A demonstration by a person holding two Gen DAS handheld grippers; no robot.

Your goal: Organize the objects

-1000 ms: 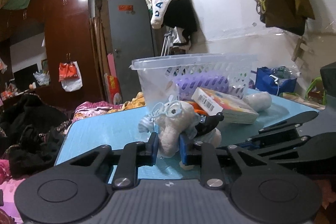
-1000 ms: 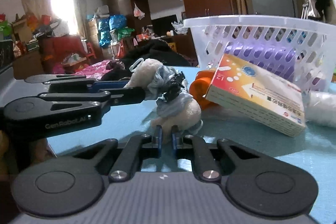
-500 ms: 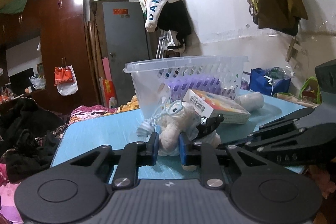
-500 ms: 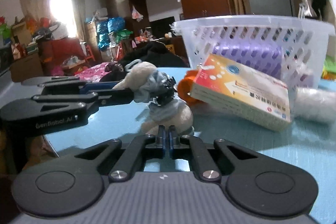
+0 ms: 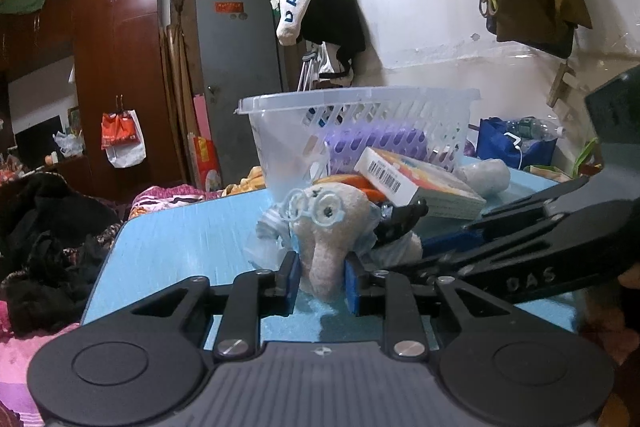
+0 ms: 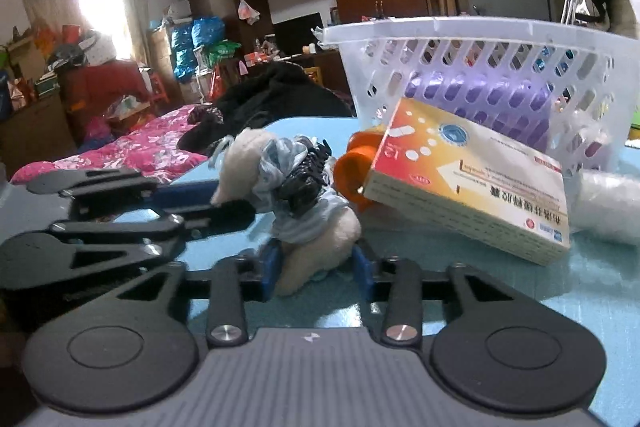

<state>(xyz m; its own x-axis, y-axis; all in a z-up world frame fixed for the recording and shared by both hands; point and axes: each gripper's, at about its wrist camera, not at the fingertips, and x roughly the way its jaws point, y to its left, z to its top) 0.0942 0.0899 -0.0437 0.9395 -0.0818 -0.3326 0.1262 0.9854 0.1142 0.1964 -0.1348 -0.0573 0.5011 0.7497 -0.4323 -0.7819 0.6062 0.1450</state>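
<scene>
A small beige plush toy [image 5: 326, 227] with pale blue glasses and a black hair claw clip [image 5: 400, 221] on it stands on the blue table [image 5: 180, 243]. My left gripper [image 5: 322, 281] is shut on the toy's trunk. In the right wrist view my right gripper [image 6: 316, 265] has its jaws spread around the toy's lower body [image 6: 320, 247], pads beside it; the left gripper's fingers [image 6: 228, 213] hold the toy's head from the left. A white plastic basket [image 6: 480, 67] with a purple item inside stands behind.
A medicine box [image 6: 472, 179] leans on an orange bottle [image 6: 352, 171] just right of the toy. A white wrapped roll [image 6: 612, 207] lies at far right. The table's left edge drops to a bed with pink bedding [image 6: 152, 147] and dark clothes.
My right gripper went from nearly shut in front of the toy to spread around its lower body. The left gripper kept its hold and the view drew slightly nearer.
</scene>
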